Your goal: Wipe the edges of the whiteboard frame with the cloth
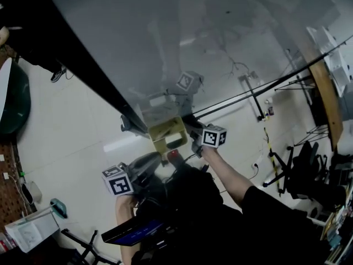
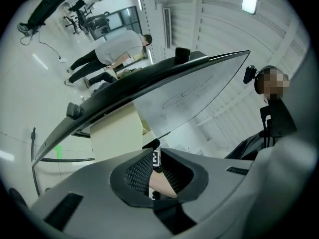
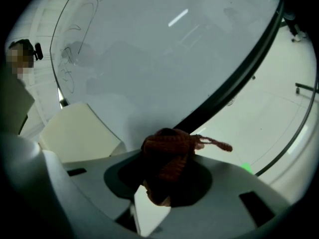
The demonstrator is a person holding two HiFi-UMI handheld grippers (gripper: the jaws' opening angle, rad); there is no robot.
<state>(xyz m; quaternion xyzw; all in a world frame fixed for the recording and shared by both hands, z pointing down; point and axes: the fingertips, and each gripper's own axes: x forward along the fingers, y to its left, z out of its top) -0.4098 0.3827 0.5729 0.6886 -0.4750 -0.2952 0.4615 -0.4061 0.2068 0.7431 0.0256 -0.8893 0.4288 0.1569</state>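
The whiteboard (image 1: 182, 32) leans across the head view, its black frame edge (image 1: 83, 65) running down to a cream box (image 1: 165, 132) fixed at the lower edge. My right gripper (image 3: 167, 156) is shut on a reddish-brown knitted cloth (image 3: 167, 151), which sits close by the black frame (image 3: 234, 86); whether it touches I cannot tell. In the head view the right gripper (image 1: 194, 130) is beside the box. My left gripper (image 1: 148, 163) hangs lower. Its jaws (image 2: 157, 171) stand slightly apart with nothing in them, pointing up at the frame (image 2: 149, 81).
A person in a white shirt (image 2: 112, 51) bends over in the room behind the board. Black stands and chairs (image 1: 309, 170) crowd the right side. A dark green object (image 1: 14, 98) lies at the far left. A cable (image 1: 265, 131) trails on the pale floor.
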